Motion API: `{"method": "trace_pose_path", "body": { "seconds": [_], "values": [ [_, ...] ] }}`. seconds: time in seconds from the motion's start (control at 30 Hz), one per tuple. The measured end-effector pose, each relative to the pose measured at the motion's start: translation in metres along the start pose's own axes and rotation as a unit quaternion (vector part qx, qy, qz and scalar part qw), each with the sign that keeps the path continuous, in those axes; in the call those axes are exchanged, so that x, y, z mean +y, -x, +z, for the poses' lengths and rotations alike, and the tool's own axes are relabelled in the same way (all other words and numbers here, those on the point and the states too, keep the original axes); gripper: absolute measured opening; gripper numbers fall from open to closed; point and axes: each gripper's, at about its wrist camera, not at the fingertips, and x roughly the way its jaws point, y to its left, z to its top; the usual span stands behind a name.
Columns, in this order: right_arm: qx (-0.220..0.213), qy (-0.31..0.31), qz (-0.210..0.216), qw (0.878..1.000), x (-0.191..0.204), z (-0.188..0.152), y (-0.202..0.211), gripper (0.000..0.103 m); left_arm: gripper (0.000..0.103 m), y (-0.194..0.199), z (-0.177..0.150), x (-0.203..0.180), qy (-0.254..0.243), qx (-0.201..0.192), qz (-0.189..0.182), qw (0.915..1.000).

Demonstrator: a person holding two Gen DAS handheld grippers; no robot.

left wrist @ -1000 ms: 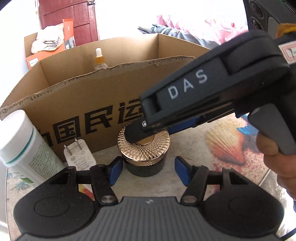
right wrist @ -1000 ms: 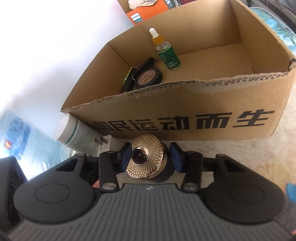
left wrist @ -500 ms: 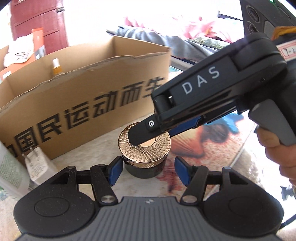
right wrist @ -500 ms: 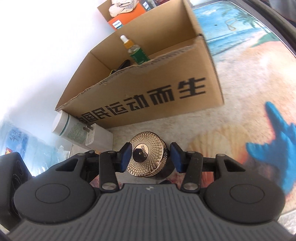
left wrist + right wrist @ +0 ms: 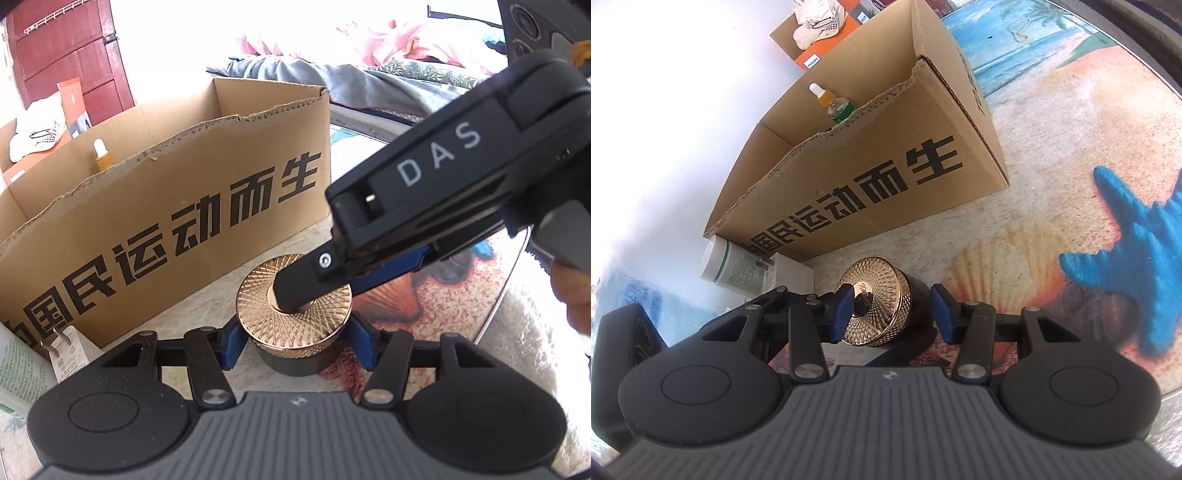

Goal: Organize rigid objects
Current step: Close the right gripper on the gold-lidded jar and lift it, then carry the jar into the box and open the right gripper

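**Fingers closing on the gold-lidded jar**

Fingers of the left gripper had just been closing around the black jar, half open, seemingly touching its sides under the gold lid. Over 1 second both views swung, the cardboard box sliding leftward. Half open, the right gripper sat canted over the lid; only 1 pad met it, so its grip was unclear. Boxing the jar remained undone. Box contents were hidden except a dropper bottle; a white bottle was cut off.
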Motion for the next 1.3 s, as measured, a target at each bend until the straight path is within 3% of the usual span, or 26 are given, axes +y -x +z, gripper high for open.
{"method": "trace_pose_path", "body": {
  "seconds": [0.23, 0.47, 0.63, 0.77, 0.87, 1.0, 1.3],
  "values": [
    [-0.004, 0.006, -0.001, 1.000, 0.007, -0.003, 0.002, 0.043, 0.058, 0.000, 0.005, -0.003, 0.007, -0.002, 0.007, 1.0000],
    [-0.034, 0.057, 0.006, 0.998, 0.049, 0.010, 0.030, 0.043, 0.057, 0.053, 0.025, 0.004, 0.014, -0.052, 0.032, 0.9980],
    [-0.071, 0.122, 0.026, 0.990, 0.092, 0.039, 0.057, 0.043, 0.057, 0.089, 0.060, 0.016, 0.024, -0.099, 0.069, 0.9924],
    [-0.086, 0.171, 0.021, 0.981, 0.118, 0.077, 0.062, 0.044, 0.057, 0.098, 0.098, 0.040, 0.053, -0.115, 0.080, 0.9888],
    [-0.073, 0.183, 0.007, 0.980, 0.123, 0.116, 0.050, 0.043, 0.057, 0.080, 0.128, 0.061, 0.088, -0.092, 0.070, 0.9894],
    [-0.022, 0.167, -0.007, 0.986, 0.113, 0.171, 0.014, 0.043, 0.057, 0.038, 0.158, 0.089, 0.138, -0.036, 0.054, 0.9883],
    [0.083, 0.156, -0.055, 0.983, 0.086, 0.246, -0.077, 0.044, 0.057, -0.050, 0.175, 0.146, 0.244, 0.060, 0.024, 0.9677]
  ]
}}
